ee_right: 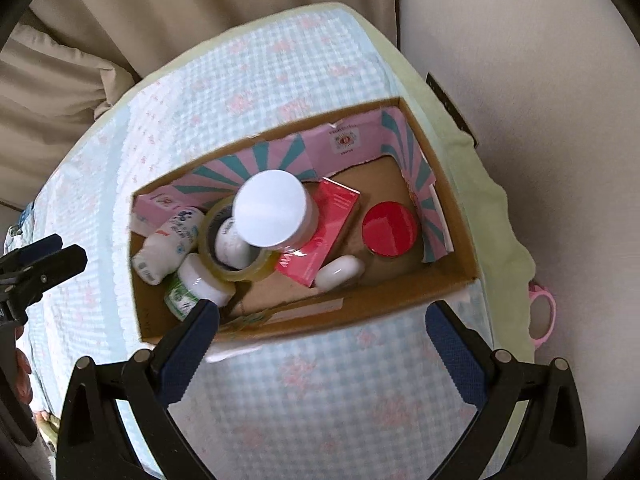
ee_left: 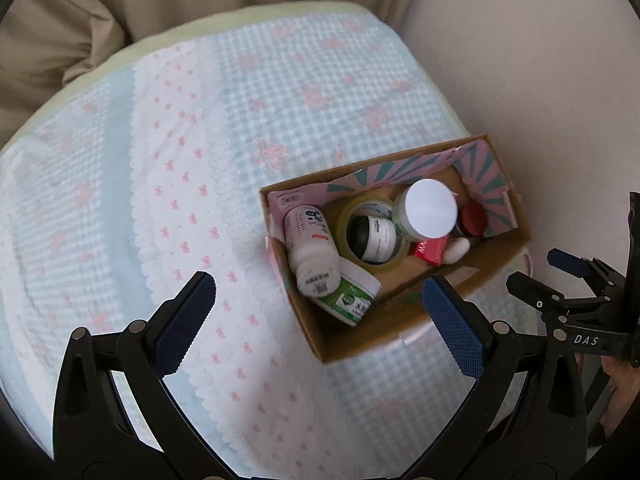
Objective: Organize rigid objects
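Note:
An open cardboard box (ee_left: 500, 248) (ee_right: 452, 280) stands on a checked cloth at the table's right edge. It holds a white-lidded jar (ee_left: 426, 210) (ee_right: 272, 210), a tape roll (ee_left: 372, 236) (ee_right: 236, 264), a white bottle lying down (ee_left: 310, 252) (ee_right: 168, 246), a green-labelled bottle (ee_left: 352, 294) (ee_right: 192, 286), a red carton (ee_left: 430, 250) (ee_right: 324, 236), a red-lidded jar (ee_left: 474, 220) (ee_right: 390, 228) and a small white capsule (ee_left: 456, 250) (ee_right: 340, 272). My left gripper (ee_left: 320, 308) is open and empty above the box's near left corner. My right gripper (ee_right: 324, 328) is open and empty above the box's near wall.
The blue-and-white checked cloth (ee_left: 240, 120) with pink flowers covers the round table. Beige curtains (ee_left: 60, 20) hang behind. A pale wall (ee_right: 540, 60) is at the right. A pink ring-shaped object (ee_right: 542, 316) hangs off the table's right edge. The right gripper shows in the left wrist view (ee_left: 560, 276).

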